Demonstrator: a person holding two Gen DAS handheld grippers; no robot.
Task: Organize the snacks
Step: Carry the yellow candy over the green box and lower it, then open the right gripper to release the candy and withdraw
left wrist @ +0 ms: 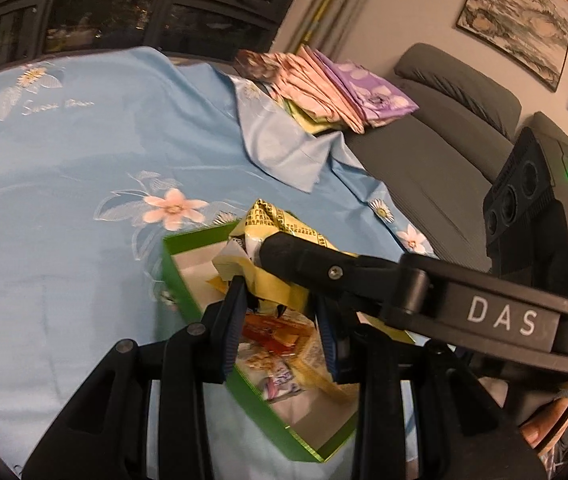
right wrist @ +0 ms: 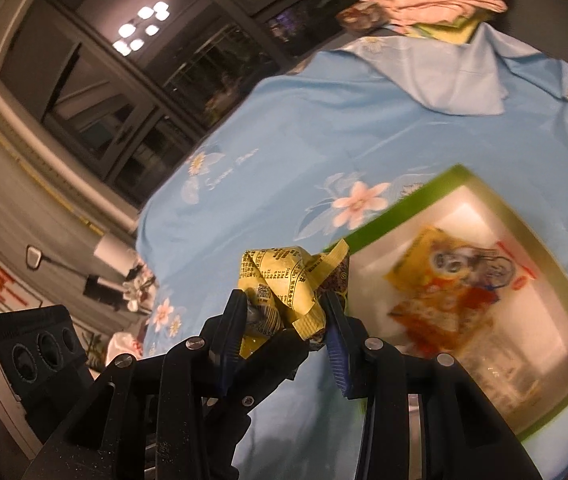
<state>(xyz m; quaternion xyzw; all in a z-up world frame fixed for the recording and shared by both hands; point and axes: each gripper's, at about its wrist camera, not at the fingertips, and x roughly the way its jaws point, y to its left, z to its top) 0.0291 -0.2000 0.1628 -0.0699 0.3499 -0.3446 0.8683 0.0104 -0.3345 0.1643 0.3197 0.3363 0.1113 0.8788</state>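
Item held: crumpled yellow printed snack wrapper bundle (right wrist: pixel 284 292), clenched between the blue-padded fingers of the right gripper (right wrist: pixel 286 308), raised above the near-left edge of the shallow green-walled, white-floored cardboard box (right wrist: pixel 368 236). Left gripper (left wrist: pixel 282 322): black fingers set moderately apart over the same box, the yellow bundle at their tips, though whether they grasp it cannot be told. Box contents and setting: orange-and-yellow snack packets (right wrist: pixel 444 292) lying flat inside; box rests on light blue floral cloth (left wrist: pixel 64 184), folded pink and purple fabrics (left wrist: pixel 336 88) beyond.
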